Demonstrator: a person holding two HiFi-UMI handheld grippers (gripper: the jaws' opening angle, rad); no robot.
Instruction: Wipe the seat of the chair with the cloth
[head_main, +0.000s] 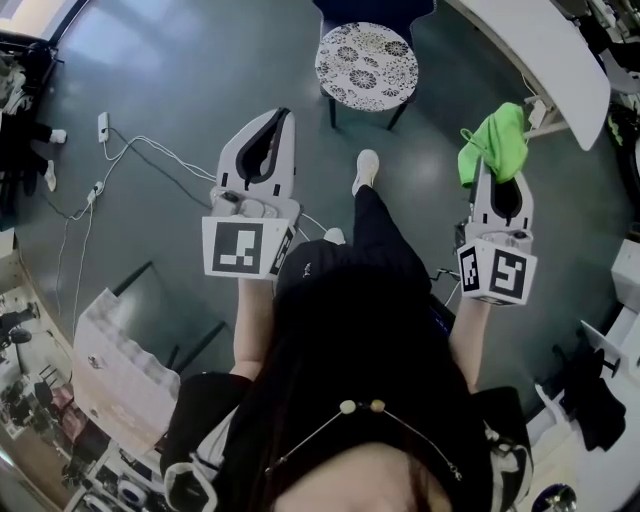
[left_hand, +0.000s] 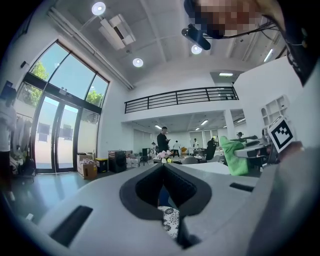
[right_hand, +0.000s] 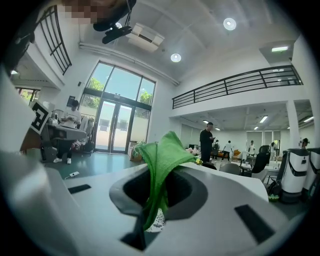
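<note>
Your right claw (head_main: 494, 172) clenched on green cloth (head_main: 497, 138), bunch sticking past tips, likely to serve as wiping pad. Your left claw (head_main: 284, 116) closed, nothing in it (spare for now). Chair seat (head_main: 366, 66) ahead, well apart from cloth; wiping not yet begun.

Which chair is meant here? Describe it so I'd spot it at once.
On the dark floor, look just beyond the person's shoe, at the top of the head view. The chair stands left of the white table; its round seat bears a black-and-white floral pattern.
</note>
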